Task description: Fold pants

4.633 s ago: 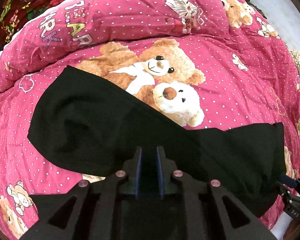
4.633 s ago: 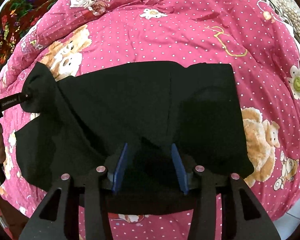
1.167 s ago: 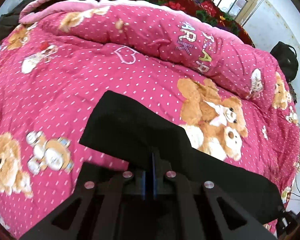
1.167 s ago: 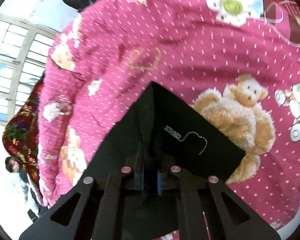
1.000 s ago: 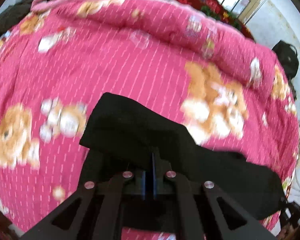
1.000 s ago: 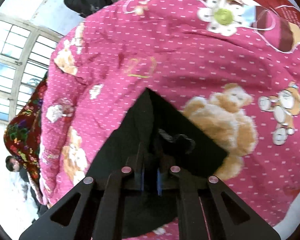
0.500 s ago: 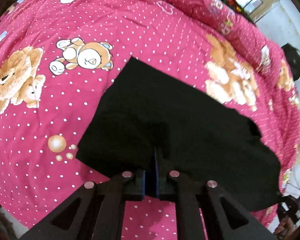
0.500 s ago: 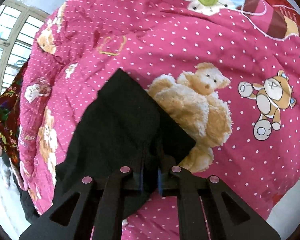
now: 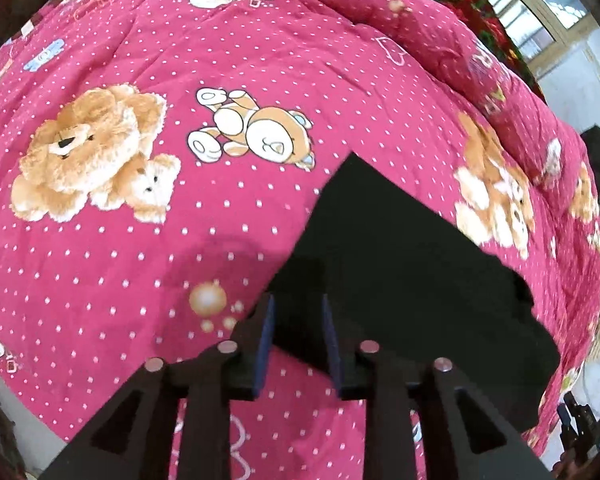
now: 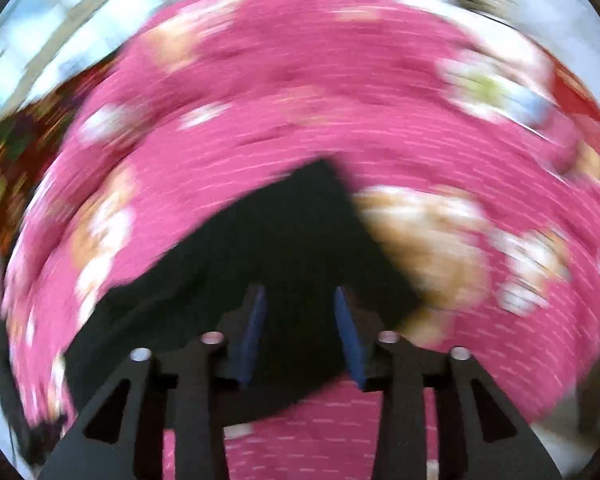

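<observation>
Pink bear-print quilt [image 9: 148,240] under folded black pants [image 9: 412,264]. Left gripper [image 9: 298,322], right gripper [image 10: 300,312]: jaws just opening, parted, cloth between, unpinched.

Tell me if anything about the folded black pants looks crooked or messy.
Mostly neat: the black pants lie flat on the pink teddy-bear quilt. Only a small notch breaks their right-hand edge. The right wrist view is too blurred to judge.
</observation>
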Available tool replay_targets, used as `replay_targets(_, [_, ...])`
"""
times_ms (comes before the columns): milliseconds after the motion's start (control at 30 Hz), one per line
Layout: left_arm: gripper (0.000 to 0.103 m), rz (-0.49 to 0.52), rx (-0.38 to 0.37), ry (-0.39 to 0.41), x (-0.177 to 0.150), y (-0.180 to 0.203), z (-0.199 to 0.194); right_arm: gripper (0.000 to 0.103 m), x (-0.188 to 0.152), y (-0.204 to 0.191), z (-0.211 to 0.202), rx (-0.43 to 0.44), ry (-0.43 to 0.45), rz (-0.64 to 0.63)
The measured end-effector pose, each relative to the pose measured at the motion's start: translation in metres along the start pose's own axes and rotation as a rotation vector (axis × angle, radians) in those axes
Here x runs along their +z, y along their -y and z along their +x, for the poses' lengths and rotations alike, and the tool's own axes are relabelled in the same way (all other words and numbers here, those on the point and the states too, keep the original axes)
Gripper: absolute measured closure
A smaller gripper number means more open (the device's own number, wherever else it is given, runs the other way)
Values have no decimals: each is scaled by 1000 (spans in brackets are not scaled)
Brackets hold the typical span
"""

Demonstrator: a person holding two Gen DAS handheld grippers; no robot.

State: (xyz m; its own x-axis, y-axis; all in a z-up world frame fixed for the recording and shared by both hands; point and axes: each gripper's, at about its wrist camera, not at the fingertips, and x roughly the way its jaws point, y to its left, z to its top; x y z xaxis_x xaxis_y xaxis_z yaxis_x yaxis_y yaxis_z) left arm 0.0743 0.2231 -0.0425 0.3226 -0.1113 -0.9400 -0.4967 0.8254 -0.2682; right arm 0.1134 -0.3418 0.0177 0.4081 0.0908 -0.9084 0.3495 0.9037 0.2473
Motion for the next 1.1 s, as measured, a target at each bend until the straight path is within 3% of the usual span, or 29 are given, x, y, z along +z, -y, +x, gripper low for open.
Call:
replay_targets(67, [75, -5, -7, -16, 7, 1, 7, 60, 1, -61, 20, 94, -49, -201])
replay_targets(233, [75, 15, -55, -35, 18, 9, 17, 60, -15, -181, 69, 256, -131, -550])
replay_targets(500, [75, 67, -114, -37, 17, 25, 24, 61, -59, -298, 149, 362, -247, -985])
replay_targets(633, [75, 62, -105, -54, 13, 26, 37, 62, -84, -326, 176, 378, -309, -1100])
replay_targets(833, [75, 24, -126, -13, 28, 27, 31, 62, -112, -323, 161, 503, -370, -1149])
replay_targets(933, [64, 59, -117, 2, 39, 39, 36, 62, -125, -310, 157, 518, -394, -1156])
replay_targets(1100, [63, 146, -47, -25, 33, 47, 50, 62, -133, -301, 155, 518, -391, -1157])
